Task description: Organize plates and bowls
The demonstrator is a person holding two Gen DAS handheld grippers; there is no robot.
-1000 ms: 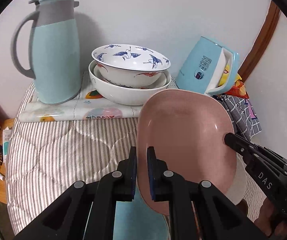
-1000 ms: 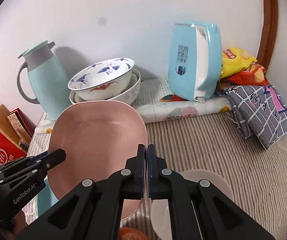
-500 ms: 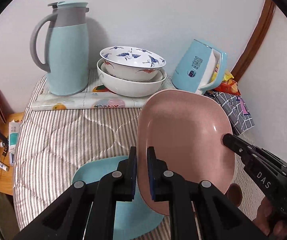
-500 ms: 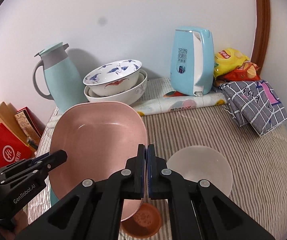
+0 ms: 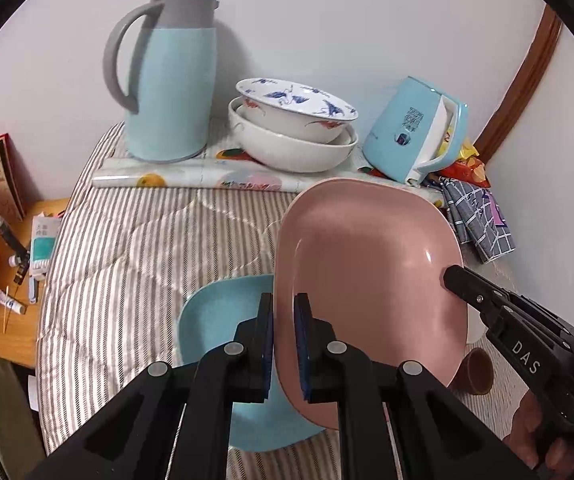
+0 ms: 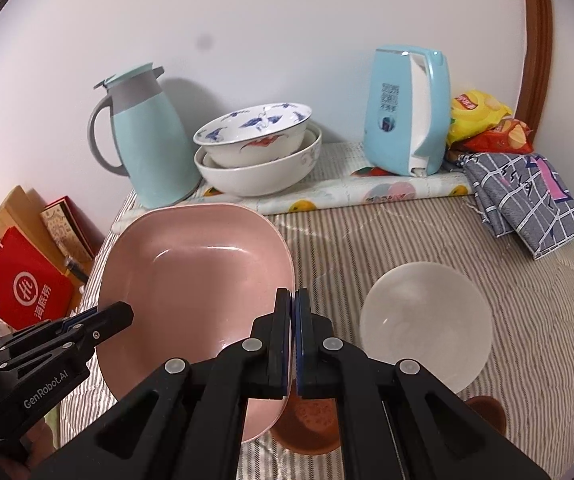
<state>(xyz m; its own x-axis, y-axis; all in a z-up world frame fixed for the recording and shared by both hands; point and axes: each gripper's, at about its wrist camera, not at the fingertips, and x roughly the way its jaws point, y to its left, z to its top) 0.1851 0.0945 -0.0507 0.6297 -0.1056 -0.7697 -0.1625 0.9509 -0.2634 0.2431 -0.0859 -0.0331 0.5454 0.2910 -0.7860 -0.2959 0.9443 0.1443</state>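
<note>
Surface: a striped quilted cover (image 5: 135, 248) over what may be a bed or a worktop; which, the views do not settle. At its far edge stand a pale blue thermal jug (image 5: 171, 80), a blue electric kettle (image 6: 407, 112) and two nested white bowls (image 6: 259, 152), the upper one painted with blue birds.

Item in hand: the pink square plate (image 5: 367, 280), held off the surface and tilted on edge between both tools. The left gripper (image 5: 285, 344) has its jaws clamped on the plate's near left rim. The right gripper (image 6: 291, 344) has its jaws closed on the opposite rim, only a thin gap showing between them.

Below it: a light blue square plate (image 5: 215, 320) lies flat on the cover, partly under the pink one. To the right rest a frosted white bowl (image 6: 427, 320) and, nearer, a small brown dish (image 6: 311, 424).

Assessment: the step appears to be stacking the pink plate on the blue plate, since the shapes match. Recommended practice: level the plate before lowering, square its corners to the blue one, and set it down with both rims descending together. Release one side only once the plate bears fully; a lone edge grip on a tilted plate may let it pivot or slip.
</note>
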